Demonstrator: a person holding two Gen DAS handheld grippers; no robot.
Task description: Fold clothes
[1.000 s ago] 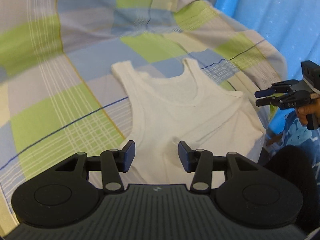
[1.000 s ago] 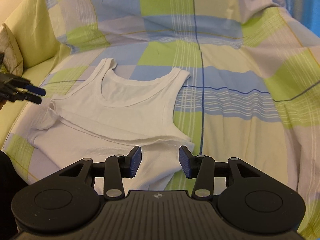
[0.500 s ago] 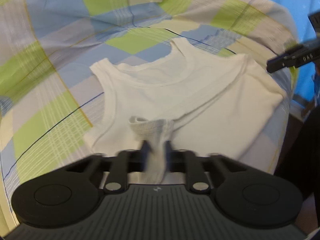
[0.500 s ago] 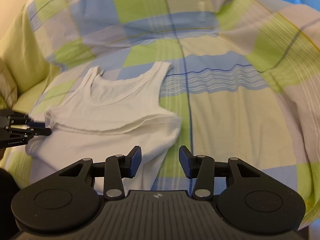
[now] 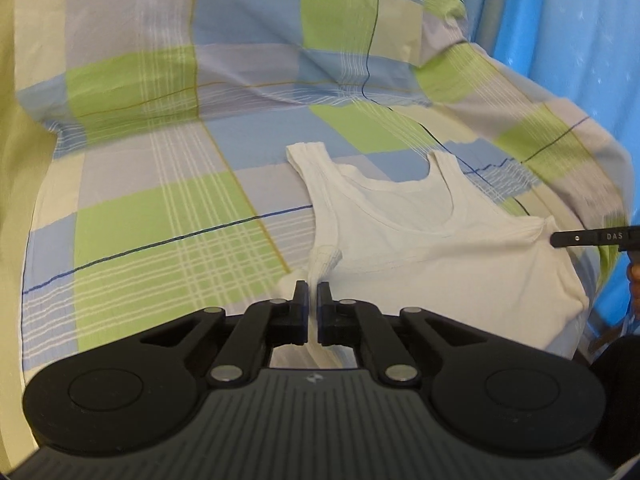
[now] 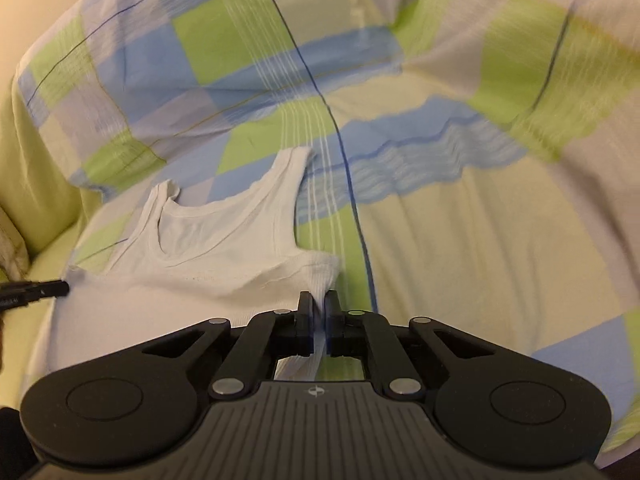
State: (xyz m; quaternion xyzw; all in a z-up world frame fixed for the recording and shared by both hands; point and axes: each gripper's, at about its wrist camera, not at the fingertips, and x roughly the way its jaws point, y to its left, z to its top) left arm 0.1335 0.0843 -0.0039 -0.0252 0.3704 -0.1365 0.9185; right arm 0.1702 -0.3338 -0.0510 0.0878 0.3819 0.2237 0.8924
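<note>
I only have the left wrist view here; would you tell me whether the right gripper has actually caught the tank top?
Observer: Yes. The right gripper has its jaws closed on a pinch of the white tank top.
Operator: Which part of it, if you can tell?
Observer: The folded edge just below the armhole on that side.
Operator: Thank you. Anything beside it on that side?
Observer: Only the checked sheet, with a dark blue line running close by.

The white ribbed-knit cotton-looking tank top [image 5: 420, 240] is soft and matt. The checked green, blue and cream woven bedsheet [image 5: 168, 208] looks smooth, perhaps slightly crumpled. The black plastic left gripper [image 5: 312, 294] is matt, with shiny metal pins.
</note>
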